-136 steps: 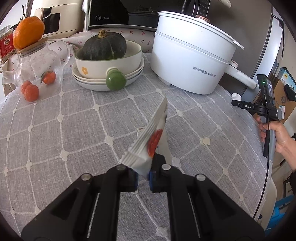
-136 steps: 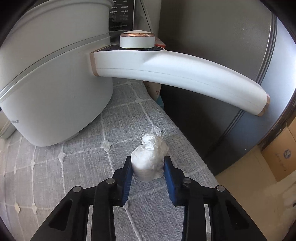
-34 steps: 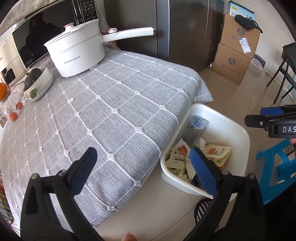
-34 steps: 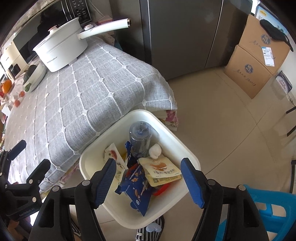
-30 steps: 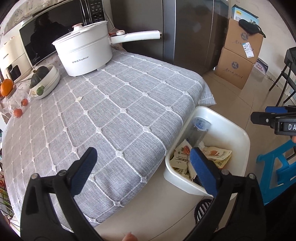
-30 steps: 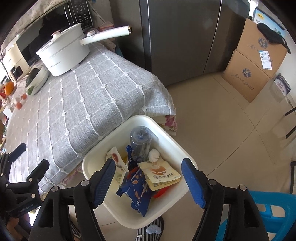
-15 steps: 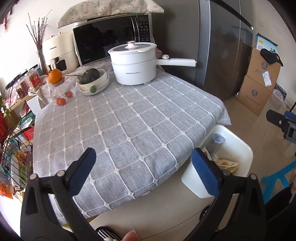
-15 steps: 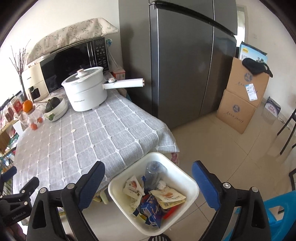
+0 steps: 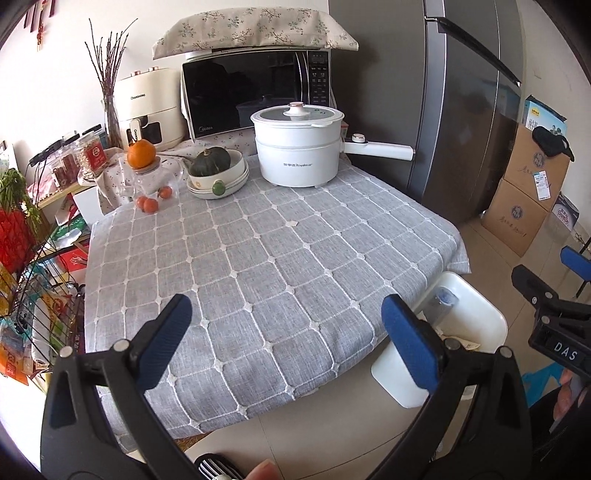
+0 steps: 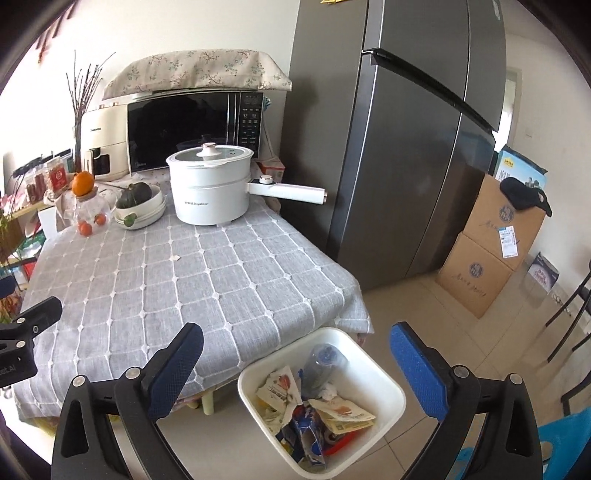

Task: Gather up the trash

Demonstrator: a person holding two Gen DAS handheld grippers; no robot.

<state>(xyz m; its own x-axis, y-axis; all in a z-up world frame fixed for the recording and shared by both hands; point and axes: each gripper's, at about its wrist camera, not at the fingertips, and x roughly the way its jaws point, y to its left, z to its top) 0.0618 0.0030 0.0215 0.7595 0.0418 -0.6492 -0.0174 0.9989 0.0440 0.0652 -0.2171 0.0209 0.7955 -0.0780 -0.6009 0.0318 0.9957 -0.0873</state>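
Far left: a wire rack (image 9: 33, 295) of packets stands beside the worktop (image 9: 258, 258), with jars (image 9: 85, 155) and a bundle of bare twigs (image 9: 107, 74) behind it.
Back of worktop: a cream appliance (image 9: 147, 107), a microwave (image 9: 255, 92) under a floral cloth (image 9: 255, 29), an orange (image 9: 141, 153) on a glass jar (image 9: 153, 184), a dark squash (image 9: 209, 161) in stacked bowls (image 9: 218, 181), and a white electric pot (image 9: 299, 147) with its handle pointing right.
Worktop cloth: grey with a white grid; one small pale scrap (image 9: 292, 223) lies near the middle, apart from everything else.
Your left gripper (image 9: 286, 334): fingers (image 9: 166, 332) spread wide with nothing between them, held above the near edge of the worktop.
Trash bin (image 10: 391, 387): a white square tub on the floor, just beside the near right corner of the worktop.
Trash (image 10: 321, 402): it lies in the bin, a clear bottle (image 10: 321, 363) leaning at the back, snack wrappers and crumpled paper piled in front.
Your right gripper (image 10: 295, 363): its fingers (image 10: 417, 365) have just been opening and now stand wide apart, gripping nothing, with the bin below the gap.
Right side: a dark fridge (image 10: 399, 129), stacked cardboard boxes (image 10: 495, 243) with a black cap (image 10: 524, 199) on top, and a blue stool (image 10: 565, 439) at the edge.
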